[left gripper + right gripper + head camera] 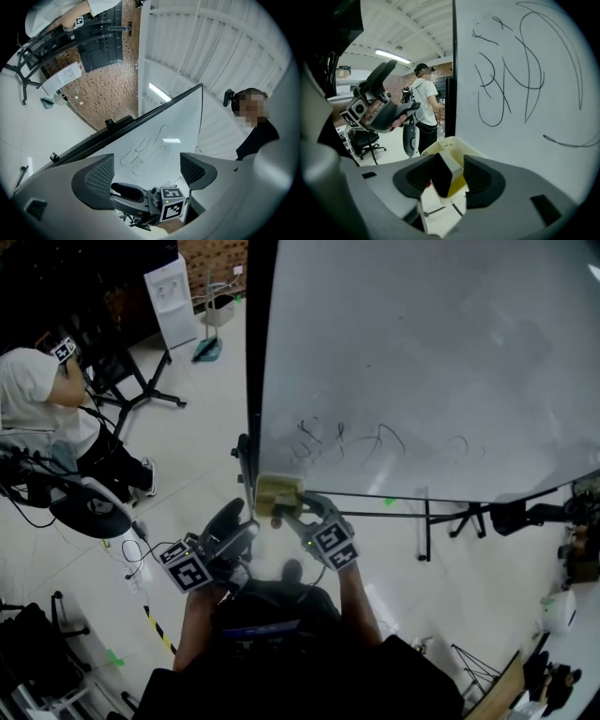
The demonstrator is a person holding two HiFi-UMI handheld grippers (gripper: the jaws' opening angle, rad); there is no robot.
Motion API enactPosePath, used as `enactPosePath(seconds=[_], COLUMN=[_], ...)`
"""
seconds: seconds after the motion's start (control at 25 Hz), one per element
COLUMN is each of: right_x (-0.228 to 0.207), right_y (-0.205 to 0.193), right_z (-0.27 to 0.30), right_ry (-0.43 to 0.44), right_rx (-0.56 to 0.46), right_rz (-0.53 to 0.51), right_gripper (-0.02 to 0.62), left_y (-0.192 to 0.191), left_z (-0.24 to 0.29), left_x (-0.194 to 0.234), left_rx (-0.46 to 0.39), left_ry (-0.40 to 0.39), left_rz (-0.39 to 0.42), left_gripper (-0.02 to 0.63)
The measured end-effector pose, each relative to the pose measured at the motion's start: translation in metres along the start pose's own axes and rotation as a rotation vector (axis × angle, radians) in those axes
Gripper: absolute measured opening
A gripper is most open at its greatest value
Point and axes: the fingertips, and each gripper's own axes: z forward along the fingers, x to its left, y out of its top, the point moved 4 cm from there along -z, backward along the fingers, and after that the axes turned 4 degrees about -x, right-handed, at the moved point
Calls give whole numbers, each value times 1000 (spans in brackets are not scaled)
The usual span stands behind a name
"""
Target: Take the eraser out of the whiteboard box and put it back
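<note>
The eraser [451,179], yellow and white with a black felt face, sits between the jaws of my right gripper [446,174], which is shut on it. It is just above the cream whiteboard box [446,144], which hangs at the lower left corner of the whiteboard [422,362]. In the head view the box [277,491] is right in front of the right gripper [289,514]. My left gripper [234,519] hangs a little left of the box, open and empty. In the left gripper view its jaws [146,174] stand wide apart, facing the scribbled board [154,145].
A seated person [33,395] and an office chair [89,507] are on the left of the floor. The whiteboard stand's legs [424,526] spread below the board. A water dispenser [173,301] stands at the back. Another person [424,105] stands beyond the board edge.
</note>
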Motion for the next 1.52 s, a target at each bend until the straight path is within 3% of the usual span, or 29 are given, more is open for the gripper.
enactPosePath(seconds=[0.4, 0.72, 0.88, 1.52], right_x=[10, 10, 5, -6], right_y=[-4, -6, -1, 64], right_z=[3, -4, -14, -62], right_ry=[29, 2, -22, -11], right_rx=[77, 86, 38, -318], right_rz=[-195, -247, -193, 92], right_gripper=[198, 169, 166, 161], left_y=[-5, -6, -6, -2], left_z=[7, 6, 2, -1], left_x=[-6, -8, -6, -12], left_rx=[14, 6, -3, -16], left_ry=[5, 1, 7, -4], left_rz=[11, 8, 6, -1], left_gripper=[430, 430, 430, 430])
